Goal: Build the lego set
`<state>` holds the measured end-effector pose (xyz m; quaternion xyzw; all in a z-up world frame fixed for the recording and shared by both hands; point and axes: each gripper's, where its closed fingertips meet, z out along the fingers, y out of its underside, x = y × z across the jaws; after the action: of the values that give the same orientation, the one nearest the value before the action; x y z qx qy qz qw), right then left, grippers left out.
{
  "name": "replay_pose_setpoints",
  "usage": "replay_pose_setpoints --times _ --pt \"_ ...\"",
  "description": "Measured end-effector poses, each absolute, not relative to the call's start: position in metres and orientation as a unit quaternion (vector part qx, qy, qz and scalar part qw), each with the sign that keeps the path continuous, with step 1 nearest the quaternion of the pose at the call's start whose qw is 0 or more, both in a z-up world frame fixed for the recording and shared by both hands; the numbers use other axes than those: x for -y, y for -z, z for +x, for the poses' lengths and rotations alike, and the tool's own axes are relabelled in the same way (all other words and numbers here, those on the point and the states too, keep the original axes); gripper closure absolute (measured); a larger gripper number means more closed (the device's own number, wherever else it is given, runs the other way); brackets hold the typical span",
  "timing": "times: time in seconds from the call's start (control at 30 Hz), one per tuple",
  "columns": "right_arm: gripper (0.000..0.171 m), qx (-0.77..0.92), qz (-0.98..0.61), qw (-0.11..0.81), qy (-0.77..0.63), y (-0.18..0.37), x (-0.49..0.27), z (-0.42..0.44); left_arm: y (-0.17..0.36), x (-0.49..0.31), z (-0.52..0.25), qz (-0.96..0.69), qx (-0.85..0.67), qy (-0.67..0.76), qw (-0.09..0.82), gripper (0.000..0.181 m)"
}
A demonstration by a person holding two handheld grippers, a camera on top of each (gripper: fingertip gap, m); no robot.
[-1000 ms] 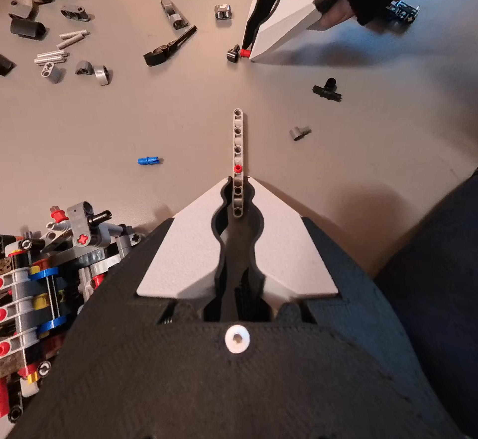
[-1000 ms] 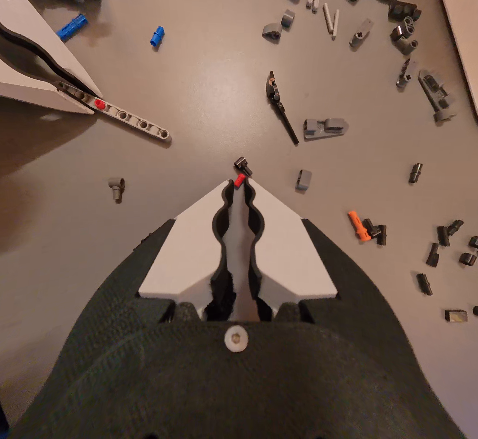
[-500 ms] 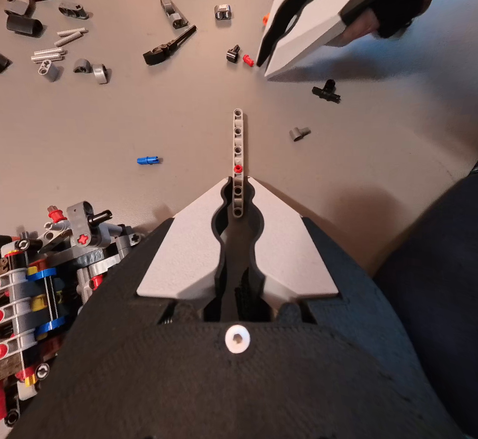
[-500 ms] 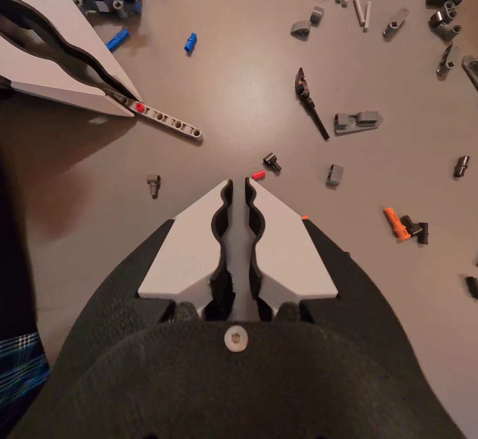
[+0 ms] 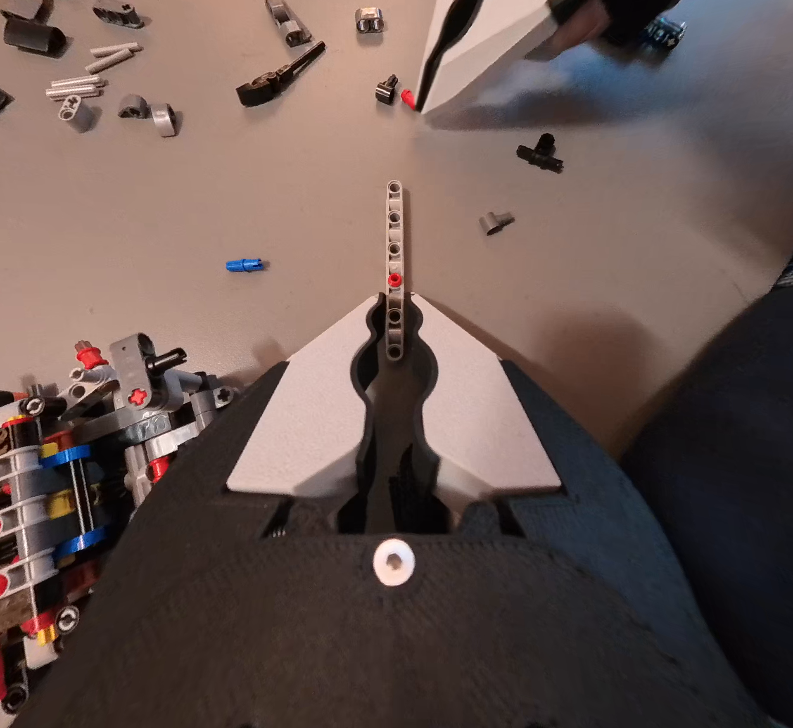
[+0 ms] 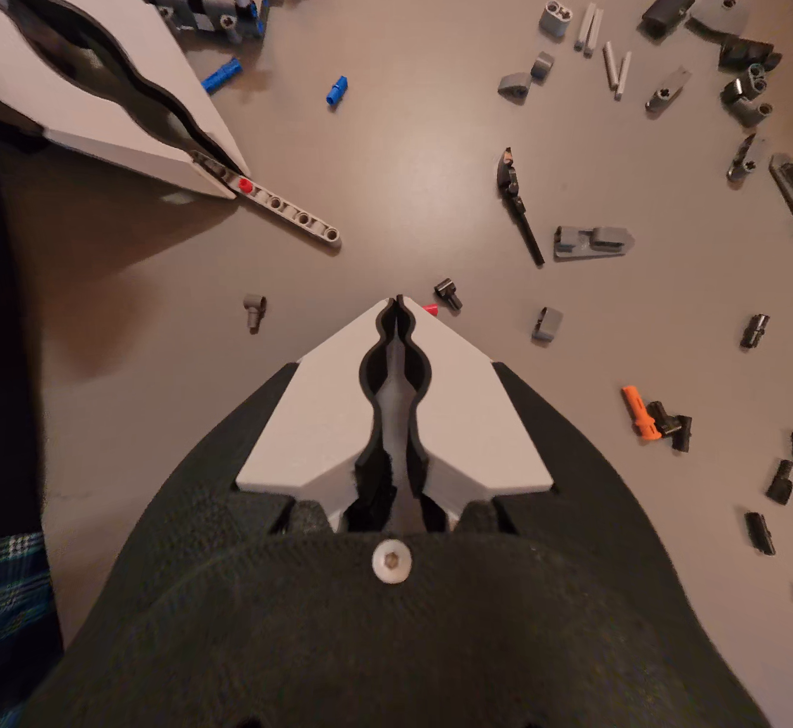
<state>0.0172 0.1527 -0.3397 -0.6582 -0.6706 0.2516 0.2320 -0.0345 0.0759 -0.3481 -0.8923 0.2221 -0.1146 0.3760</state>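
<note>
In L gripper [image 5: 394, 300] jaws: unmarked grey beam [image 5: 394, 235]

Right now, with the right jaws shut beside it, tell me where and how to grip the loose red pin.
Probably across the middle of the red pin, coming down from above. It lies flat on the table, just right of the right gripper, so open the jaws and straddle its round shaft. The black connector sits close beside it; stay clear.
</note>
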Motion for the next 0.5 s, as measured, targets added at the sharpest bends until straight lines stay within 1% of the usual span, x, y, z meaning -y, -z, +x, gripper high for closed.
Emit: replay_pose_setpoints --times 0.07,0.23,0.37,0.5 --pt "0.171 0.669 -0.661 0.235 -0.247 0.334 -0.157 0.024 0.348 -0.076 -0.035 -0.892 -0.221 0.116 0.376 0.174" --pt "0.171 0.677 -0.665 0.223 -0.221 0.347 -0.162 0.025 0.348 -0.076 -0.034 -0.892 -0.223 0.117 0.376 0.174" --pt "0.171 0.679 -0.656 0.234 -0.233 0.347 -0.158 0.013 0.348 -0.076 -0.034 -0.892 -0.224 0.113 0.376 0.174" --pt "0.171 0.678 -0.65 0.237 -0.248 0.34 -0.16 0.022 0.348 -0.076 -0.034 -0.892 -0.223 0.116 0.376 0.174"
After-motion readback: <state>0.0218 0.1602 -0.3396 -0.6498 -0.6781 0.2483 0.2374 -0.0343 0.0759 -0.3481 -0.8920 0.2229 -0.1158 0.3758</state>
